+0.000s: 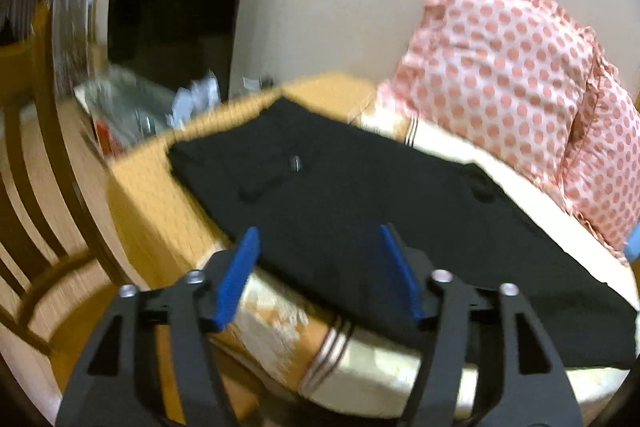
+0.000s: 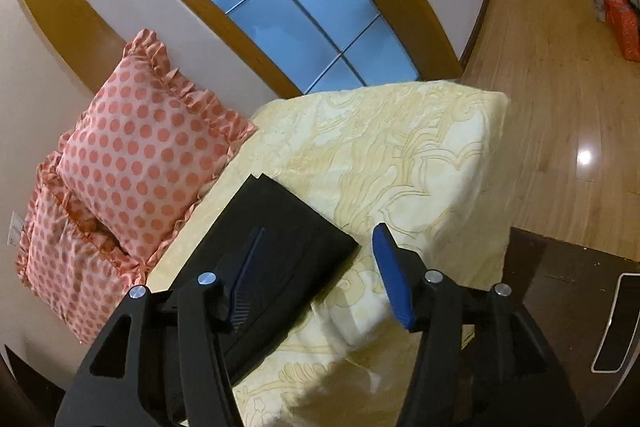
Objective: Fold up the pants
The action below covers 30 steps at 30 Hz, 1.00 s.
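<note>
Pants (image 1: 360,195), black and already folded into a flat stack, lay on the cream patterned bed (image 2: 400,147), just beside the pink dotted pillows (image 2: 136,155). Both claws stood with their blue pads apart and nothing pinched between them: the left claw (image 1: 320,271) hovered over the near edge of the cloth, and the right claw (image 2: 316,267) hung above the stack's corner, one pad over the fabric and the other over the bedspread. Judging by the neat rectangle, the fold looked nearly finished, with letting go as the step in hand. Doing it well probably meant lifting straight away so neither pad snagged the top layer, then checking that the edges lined up. Blur in the left view hid finer creases.
</note>
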Tool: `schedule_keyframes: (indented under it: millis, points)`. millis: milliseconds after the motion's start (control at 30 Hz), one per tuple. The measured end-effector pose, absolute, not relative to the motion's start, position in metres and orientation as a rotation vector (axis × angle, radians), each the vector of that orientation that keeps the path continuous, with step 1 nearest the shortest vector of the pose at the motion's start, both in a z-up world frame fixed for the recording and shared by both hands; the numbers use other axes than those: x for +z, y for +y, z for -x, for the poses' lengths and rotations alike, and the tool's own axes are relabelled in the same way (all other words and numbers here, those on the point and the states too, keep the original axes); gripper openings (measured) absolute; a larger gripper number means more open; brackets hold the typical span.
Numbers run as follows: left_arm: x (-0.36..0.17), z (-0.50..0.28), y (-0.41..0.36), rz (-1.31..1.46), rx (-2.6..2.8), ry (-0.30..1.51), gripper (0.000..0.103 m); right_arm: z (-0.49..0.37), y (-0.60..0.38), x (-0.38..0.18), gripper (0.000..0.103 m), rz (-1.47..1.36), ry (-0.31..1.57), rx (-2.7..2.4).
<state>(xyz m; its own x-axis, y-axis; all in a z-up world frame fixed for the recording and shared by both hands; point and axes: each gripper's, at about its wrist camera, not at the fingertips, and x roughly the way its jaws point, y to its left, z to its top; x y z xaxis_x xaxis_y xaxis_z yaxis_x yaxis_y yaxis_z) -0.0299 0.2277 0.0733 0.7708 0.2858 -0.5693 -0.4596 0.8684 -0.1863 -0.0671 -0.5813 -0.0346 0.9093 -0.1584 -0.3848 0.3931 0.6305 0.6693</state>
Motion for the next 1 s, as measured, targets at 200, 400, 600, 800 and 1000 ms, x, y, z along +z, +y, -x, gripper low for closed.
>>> schedule_keyframes:
  millis: [200, 400, 600, 800, 1000]
  points:
    - [0.077, 0.009, 0.199, 0.278, 0.308, 0.565, 0.076, 0.042, -0.567, -0.045, 0.056, -0.795, 0.359, -0.290]
    - [0.058, -0.011, 0.180, 0.234, 0.254, 0.624, 0.079, 0.046, -0.545, -0.054, 0.034, -0.795, 0.338, -0.217]
    - [0.034, -0.016, 0.189, 0.281, 0.216, 0.688, 0.082, 0.037, -0.553, -0.055, 0.005, -0.842, 0.318, -0.248]
    - [0.028, -0.011, 0.191, 0.295, 0.171, 0.654, 0.090, 0.006, -0.459, 0.035, 0.005, -0.555, 0.227, -0.080]
    - [0.028, -0.010, 0.190, 0.300, 0.161, 0.638, 0.092, -0.039, -0.247, 0.078, 0.005, -0.219, 0.323, 0.450]
